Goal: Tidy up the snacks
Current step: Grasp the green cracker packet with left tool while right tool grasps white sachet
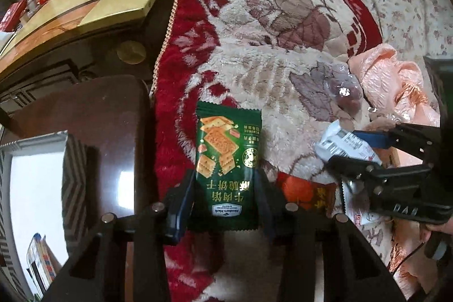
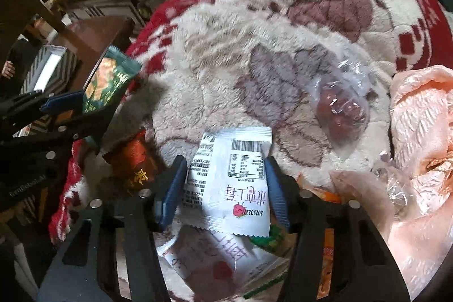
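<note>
My left gripper (image 1: 225, 183) is shut on a green cracker packet (image 1: 228, 154) and holds it over the red and cream plush blanket (image 1: 254, 27). My right gripper (image 2: 226, 174) is shut on a white snack packet (image 2: 229, 183) with a barcode. In the left wrist view the right gripper (image 1: 339, 149) shows at the right with the white packet (image 1: 342, 143). In the right wrist view the left gripper (image 2: 68, 106) shows at the left with the green packet (image 2: 107, 81). A red-orange packet (image 1: 305, 191) lies between the grippers. More packets (image 2: 215, 259) lie under the right gripper.
A clear wrapped dark snack (image 2: 342, 104) lies on the blanket. A pink plastic bag (image 2: 419, 146) sits at the right. A dark wooden stool (image 1: 93, 126) and a glossy table (image 1: 85, 4) stand to the left of the blanket.
</note>
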`<action>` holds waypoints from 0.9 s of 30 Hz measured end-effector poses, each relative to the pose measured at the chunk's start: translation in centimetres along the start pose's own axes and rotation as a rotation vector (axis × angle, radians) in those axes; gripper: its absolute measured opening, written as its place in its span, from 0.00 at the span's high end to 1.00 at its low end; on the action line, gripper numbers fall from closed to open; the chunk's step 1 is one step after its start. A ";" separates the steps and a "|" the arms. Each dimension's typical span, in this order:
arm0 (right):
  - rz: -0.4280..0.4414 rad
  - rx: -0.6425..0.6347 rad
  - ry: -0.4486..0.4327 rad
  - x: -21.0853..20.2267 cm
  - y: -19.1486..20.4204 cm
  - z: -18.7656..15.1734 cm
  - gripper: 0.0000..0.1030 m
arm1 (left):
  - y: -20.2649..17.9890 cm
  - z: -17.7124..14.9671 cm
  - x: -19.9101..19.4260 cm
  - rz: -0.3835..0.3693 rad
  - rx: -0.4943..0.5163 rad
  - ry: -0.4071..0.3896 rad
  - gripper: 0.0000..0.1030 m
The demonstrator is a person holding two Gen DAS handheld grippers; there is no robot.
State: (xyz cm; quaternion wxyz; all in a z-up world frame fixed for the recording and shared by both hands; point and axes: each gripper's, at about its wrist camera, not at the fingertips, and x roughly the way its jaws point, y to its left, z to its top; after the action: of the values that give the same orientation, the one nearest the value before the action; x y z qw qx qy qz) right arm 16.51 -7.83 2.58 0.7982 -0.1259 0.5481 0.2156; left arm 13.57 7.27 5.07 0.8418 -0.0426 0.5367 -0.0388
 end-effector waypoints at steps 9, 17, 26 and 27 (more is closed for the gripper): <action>0.079 0.023 -0.142 -5.3 0.4 -3.1 0.49 | -0.6 -2.3 -3.5 -0.048 -0.064 -0.044 0.57; 0.172 0.049 -0.229 -8.3 3.9 -7.4 0.49 | -1.5 -6.6 -6.1 -0.018 -0.086 -0.074 0.57; 0.216 0.052 -0.236 -8.6 6.9 -11.2 0.49 | -1.4 -10.7 -9.2 -0.013 -0.122 -0.107 0.57; 0.220 0.051 -0.234 -8.7 7.1 -11.4 0.49 | -1.4 -11.1 -9.6 -0.011 -0.126 -0.114 0.57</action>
State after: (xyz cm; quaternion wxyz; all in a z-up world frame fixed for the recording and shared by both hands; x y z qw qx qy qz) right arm 1.02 -8.38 6.71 0.8312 -0.0188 0.4670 0.3011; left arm -0.53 6.57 9.21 0.8663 -0.1008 0.4892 -0.0071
